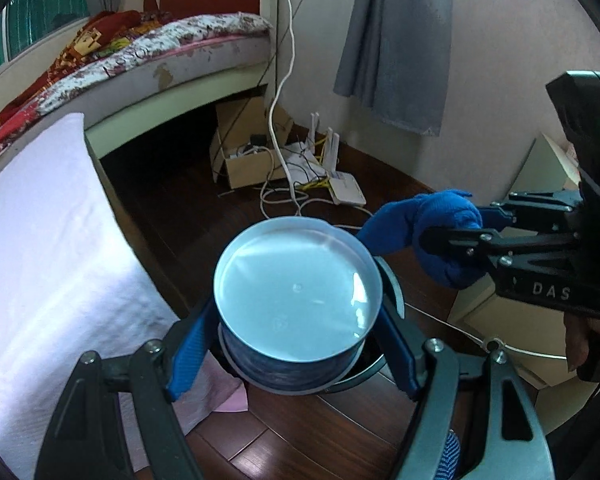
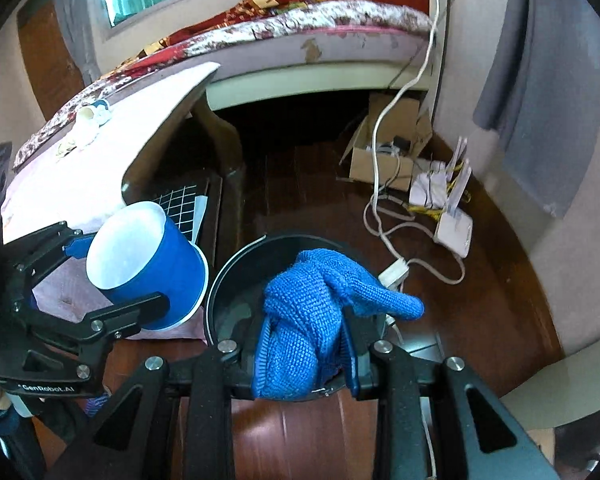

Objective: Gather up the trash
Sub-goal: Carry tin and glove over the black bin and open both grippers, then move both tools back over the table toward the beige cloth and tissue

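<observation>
A blue paper cup [image 1: 296, 304] is gripped wide by the left gripper [image 1: 296, 320]; a blue knitted cloth [image 2: 320, 312] is pinched tight by the right gripper [image 2: 300, 360] over the black bin [image 2: 236, 264].

Bin [image 1: 394, 292], left wrist view: almost wholly hidden behind the paper cup [image 1: 296, 300] clamped in the left gripper [image 1: 296, 332]; only a rim arc shows to the cup's right.

Bin interior, right wrist view: near half covered by the blue knitted cloth [image 2: 316, 320] pinched in the right gripper [image 2: 306, 356]; contents cannot be told.

Small items on the white-covered table [image 2: 100, 152], up and left of the right gripper: too small to identify.

Person's hand [image 1: 580, 344]: cut off at the picture's right edge.
</observation>
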`<state>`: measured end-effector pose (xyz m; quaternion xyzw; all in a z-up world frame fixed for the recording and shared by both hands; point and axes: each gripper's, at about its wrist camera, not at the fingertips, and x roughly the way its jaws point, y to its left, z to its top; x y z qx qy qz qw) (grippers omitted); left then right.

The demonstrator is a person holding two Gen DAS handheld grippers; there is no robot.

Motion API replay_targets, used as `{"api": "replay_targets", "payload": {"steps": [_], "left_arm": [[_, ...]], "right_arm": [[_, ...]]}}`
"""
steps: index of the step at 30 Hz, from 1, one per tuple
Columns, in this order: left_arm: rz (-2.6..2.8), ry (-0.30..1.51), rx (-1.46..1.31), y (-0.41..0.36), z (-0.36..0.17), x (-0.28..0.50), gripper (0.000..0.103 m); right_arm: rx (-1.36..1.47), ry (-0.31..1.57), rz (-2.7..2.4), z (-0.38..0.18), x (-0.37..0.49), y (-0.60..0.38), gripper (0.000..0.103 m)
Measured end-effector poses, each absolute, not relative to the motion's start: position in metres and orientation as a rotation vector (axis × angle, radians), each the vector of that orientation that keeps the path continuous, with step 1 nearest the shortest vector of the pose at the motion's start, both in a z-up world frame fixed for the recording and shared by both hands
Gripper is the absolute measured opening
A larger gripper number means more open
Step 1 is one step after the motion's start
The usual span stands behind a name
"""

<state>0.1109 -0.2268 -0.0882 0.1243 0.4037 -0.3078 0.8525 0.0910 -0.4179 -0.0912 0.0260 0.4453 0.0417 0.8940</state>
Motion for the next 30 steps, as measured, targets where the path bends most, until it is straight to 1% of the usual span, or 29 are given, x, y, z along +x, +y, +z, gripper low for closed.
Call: {"api": "replay_targets", "payload": {"steps": [9, 17, 19, 20, 21, 23, 28, 30], "left_arm": [[-0.650, 0.917, 0.264, -0.239, -0.118, 0.128, 0.077], [-0.664, 0.987, 0.219, -0.240, -0.143, 0.144, 0.077], [-0.690, 1.010, 0.204, -0.242, -0.150, 0.148, 0.078], [-0.692, 1.028, 0.197, -0.242, -0.154, 0.150, 0.079], [-0.677, 1.044, 0.192, -0.243, -0.160, 0.152, 0.080], [-0.658, 1.063, 0.195, -0.242, -0.166, 0.154, 0.095], [-0.636, 1.068, 0.206, -0.239, -0.170, 0.149, 0.097], [-0.625, 1.062, 0.211, -0.239, -0.169, 0.147, 0.097]], "right_arm": [[0.157, 1.000, 0.110, -0.130, 0.126, -0.430, 0.033], [0.121, 1.072, 0.145, -0.162, 0.144, -0.425, 0.033], [0.117, 1.092, 0.163, -0.172, 0.149, -0.425, 0.035], [0.109, 1.101, 0.160, -0.176, 0.151, -0.424, 0.041], [0.086, 1.118, 0.137, -0.182, 0.154, -0.425, 0.062], [0.056, 1.120, 0.067, -0.187, 0.155, -0.433, 0.092], [0.124, 1.119, -0.011, -0.184, 0.152, -0.462, 0.094], [0.136, 1.111, -0.033, -0.179, 0.150, -0.465, 0.096]]}}
